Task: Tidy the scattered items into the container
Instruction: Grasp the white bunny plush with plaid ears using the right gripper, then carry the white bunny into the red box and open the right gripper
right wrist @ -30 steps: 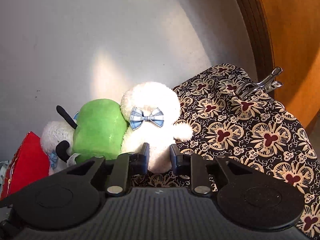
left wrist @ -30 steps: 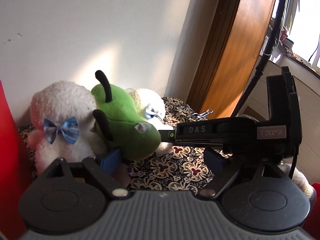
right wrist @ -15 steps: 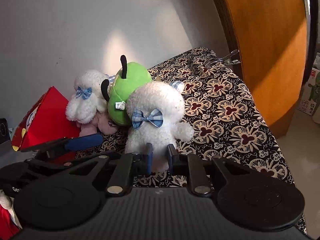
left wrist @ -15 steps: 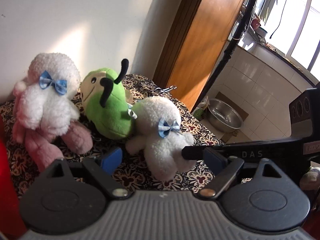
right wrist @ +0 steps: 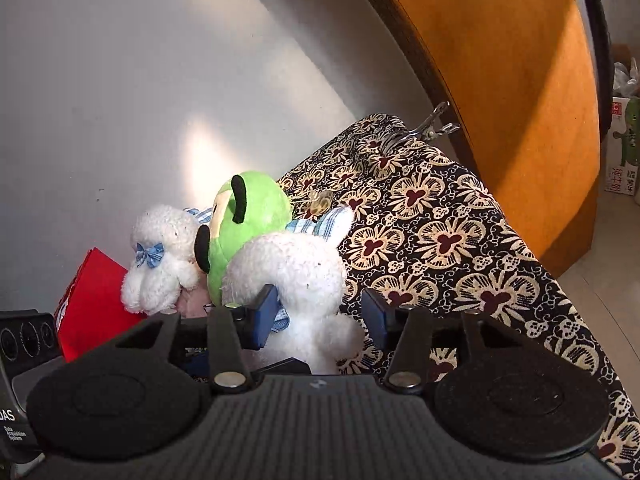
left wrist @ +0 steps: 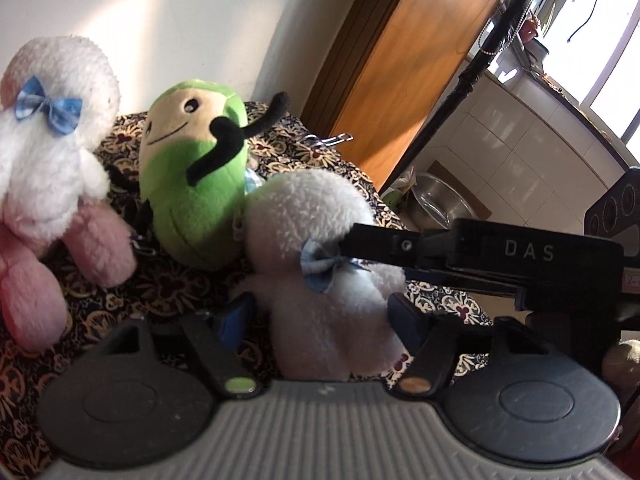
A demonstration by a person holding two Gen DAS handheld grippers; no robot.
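Left wrist view: the left gripper (left wrist: pixel 320 312) has its jaws wide around the white plush sheep (left wrist: pixel 320 280). The right gripper (right wrist: pixel 318 314) also stands wide, flanking the same sheep (right wrist: pixel 296 276), with the green plush (right wrist: pixel 244 224) just beyond on the patterned cloth (right wrist: pixel 460 240).

Wooden door (right wrist: pixel 516 92), steel bowl (left wrist: pixel 438 202)

Three plush toys on bench (right wrist: pixel 460 248), in row along wall (right wrist: pixel 160 80). Lamb plush (left wrist: pixel 52 140) at left end; frog plush (left wrist: pixel 196 184) just right of it, touching; bear plush (left wrist: pixel 320 264) nearest, before frog plush. Bear plush sits between fingers of both hand-held grippers — left hand-held gripper (left wrist: pixel 320 316), right hand-held gripper (right wrist: pixel 318 314). Box (right wrist: pixel 96 304) left of lamb plush. Clip (right wrist: pixel 434 126) at bench far corner, beside door (right wrist: pixel 500 80). Metal bowl (left wrist: pixel 440 204) on floor, beyond bench.
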